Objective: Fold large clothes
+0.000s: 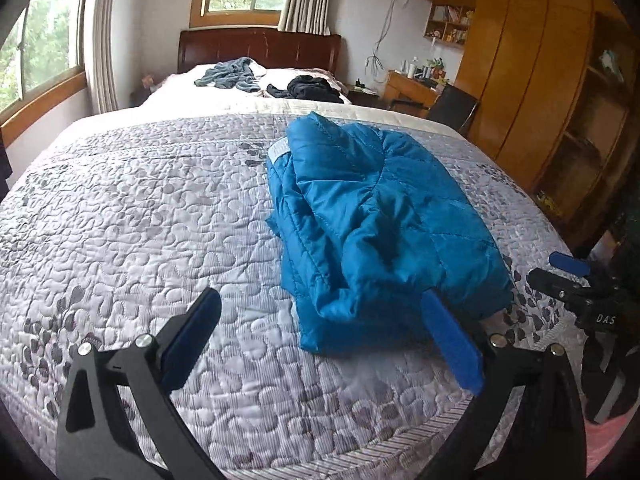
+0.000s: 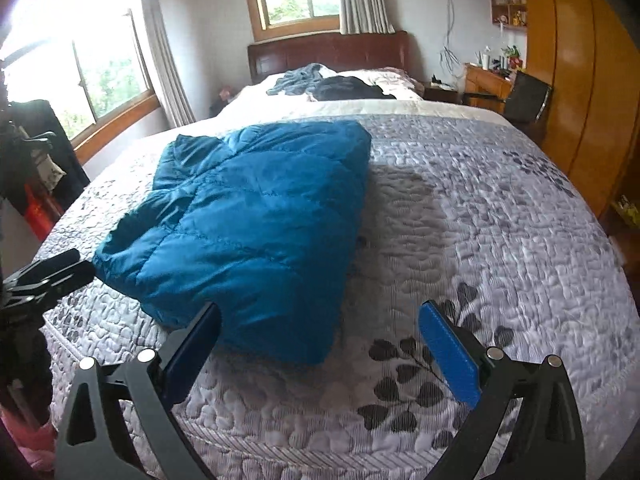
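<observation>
My black grippers carry blue finger pads [image 1: 452,344]. The quilted puffer jacket [image 2: 256,216] is teal blue. The stitched bedspread [image 2: 480,240] under it is pale lilac-grey with dark grey leaf prints.

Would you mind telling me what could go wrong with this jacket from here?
1. The puffy blue jacket looks loosely folded; its bulging top layers may spring open, since the left gripper and right gripper are both open and hold nothing.
2. It lies near the bed's near edge, so a nudge might slide it off the quilt.
</observation>
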The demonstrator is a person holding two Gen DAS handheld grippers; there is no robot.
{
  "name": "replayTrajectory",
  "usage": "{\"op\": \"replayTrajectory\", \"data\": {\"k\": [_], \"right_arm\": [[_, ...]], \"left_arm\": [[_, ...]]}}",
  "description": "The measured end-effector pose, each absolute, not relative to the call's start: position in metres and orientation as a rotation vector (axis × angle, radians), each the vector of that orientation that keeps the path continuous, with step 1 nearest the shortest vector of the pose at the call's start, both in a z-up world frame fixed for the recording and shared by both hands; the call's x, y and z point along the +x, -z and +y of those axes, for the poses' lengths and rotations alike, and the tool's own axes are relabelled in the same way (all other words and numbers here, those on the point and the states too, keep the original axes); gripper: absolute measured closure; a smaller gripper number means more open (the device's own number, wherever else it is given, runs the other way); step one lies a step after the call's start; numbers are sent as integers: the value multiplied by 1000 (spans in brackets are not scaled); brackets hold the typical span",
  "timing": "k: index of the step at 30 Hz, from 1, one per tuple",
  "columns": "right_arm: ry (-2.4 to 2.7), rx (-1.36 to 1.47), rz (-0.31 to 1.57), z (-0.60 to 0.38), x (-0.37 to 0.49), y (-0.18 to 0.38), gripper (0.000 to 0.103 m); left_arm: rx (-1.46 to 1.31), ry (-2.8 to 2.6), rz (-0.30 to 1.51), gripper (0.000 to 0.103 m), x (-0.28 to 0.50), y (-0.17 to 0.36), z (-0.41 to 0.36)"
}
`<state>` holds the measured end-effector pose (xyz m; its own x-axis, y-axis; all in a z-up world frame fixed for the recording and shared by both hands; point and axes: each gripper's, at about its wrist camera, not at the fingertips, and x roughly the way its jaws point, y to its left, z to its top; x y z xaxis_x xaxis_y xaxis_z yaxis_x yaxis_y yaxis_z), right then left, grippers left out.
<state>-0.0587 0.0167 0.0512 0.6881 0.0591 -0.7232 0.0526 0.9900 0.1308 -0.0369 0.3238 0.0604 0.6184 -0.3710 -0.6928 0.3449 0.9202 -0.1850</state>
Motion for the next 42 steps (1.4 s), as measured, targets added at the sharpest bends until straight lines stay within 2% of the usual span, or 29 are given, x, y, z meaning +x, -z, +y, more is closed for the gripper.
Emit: {"op": "replayTrajectory", "data": {"k": [16, 42], "right_arm": [[76, 100, 837, 35, -80, -53, 4], [164, 60, 882, 45, -81, -42, 4]], "left_arm": [[16, 291, 806, 3, -73, -69, 325], [34, 237, 824, 3, -90, -62, 331]]}}
